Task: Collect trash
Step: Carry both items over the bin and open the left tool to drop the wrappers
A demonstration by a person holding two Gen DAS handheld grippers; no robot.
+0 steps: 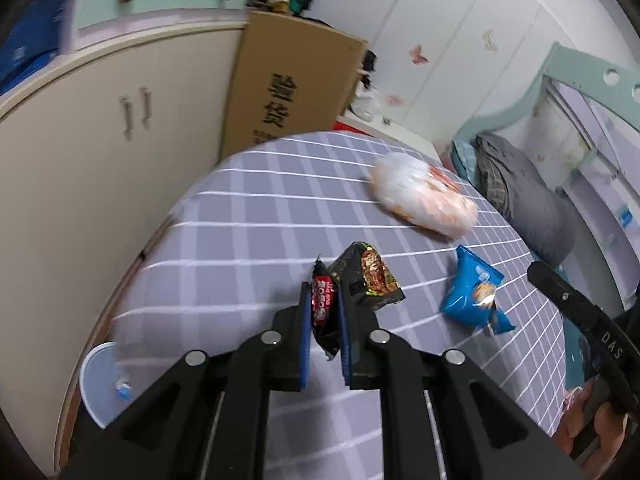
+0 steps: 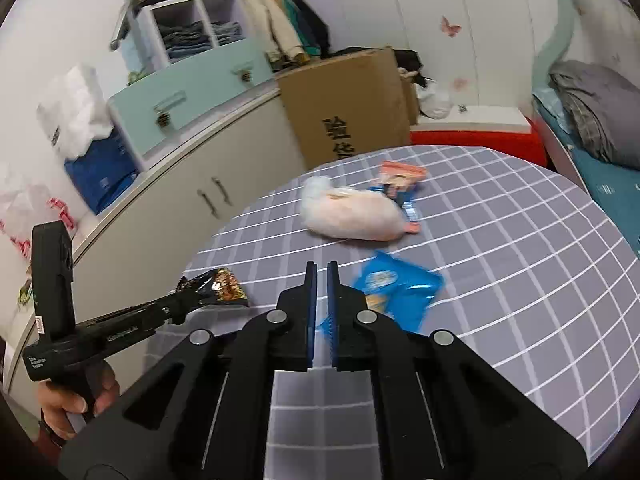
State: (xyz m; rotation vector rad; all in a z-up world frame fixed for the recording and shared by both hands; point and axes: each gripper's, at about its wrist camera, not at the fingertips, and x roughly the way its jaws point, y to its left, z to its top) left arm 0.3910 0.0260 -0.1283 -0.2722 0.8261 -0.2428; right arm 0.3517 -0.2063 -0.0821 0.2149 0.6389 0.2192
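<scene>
My left gripper (image 1: 325,292) is shut on a black snack wrapper with a red label (image 1: 322,310), held above the grey checked tablecloth (image 1: 240,220). A second black wrapper with brown print (image 1: 374,278) sticks out beside its right finger; I cannot tell whether it is pinched too. In the right wrist view the left gripper (image 2: 188,300) reaches in from the left with that black wrapper (image 2: 226,284). My right gripper (image 2: 322,268) is shut on a corner of a blue snack packet (image 2: 400,292), which hangs to its right. The blue packet (image 1: 472,296) also shows beside the right gripper's body (image 1: 580,316).
A white plastic bag with orange contents (image 2: 352,216) lies further back on the table, with orange and blue wrappers (image 2: 400,174) behind it. A cardboard box (image 1: 292,80) and cream cabinet (image 1: 100,140) stand beyond the table. A bed with grey bedding (image 1: 528,200) is on the right.
</scene>
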